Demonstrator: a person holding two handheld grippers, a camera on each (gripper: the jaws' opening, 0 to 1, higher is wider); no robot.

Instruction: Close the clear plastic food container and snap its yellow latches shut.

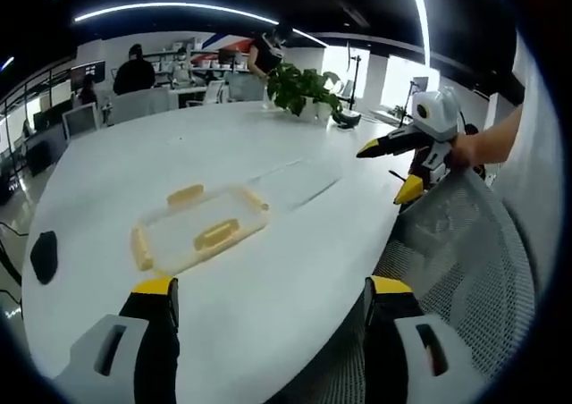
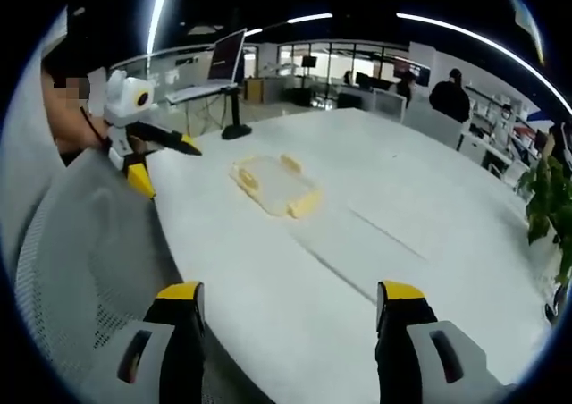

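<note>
Both hand-held grippers [image 1: 268,301] [image 2: 290,310] gape, released, at the table edge [image 1: 357,270], well short of the container [image 1: 201,228].

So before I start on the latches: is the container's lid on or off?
Off. The clear lid lies flat on the white table beside the container, whose yellow latches stick outward.

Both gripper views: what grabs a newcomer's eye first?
The clear plastic food container with its yellow latches lies alone in the middle of the big white table; what may be its clear lid lies flat beside it. Both hand-held grippers hang open and empty above the near edge: the left hand-held gripper and the right hand-held gripper. A potted plant stands at the far end.
</note>
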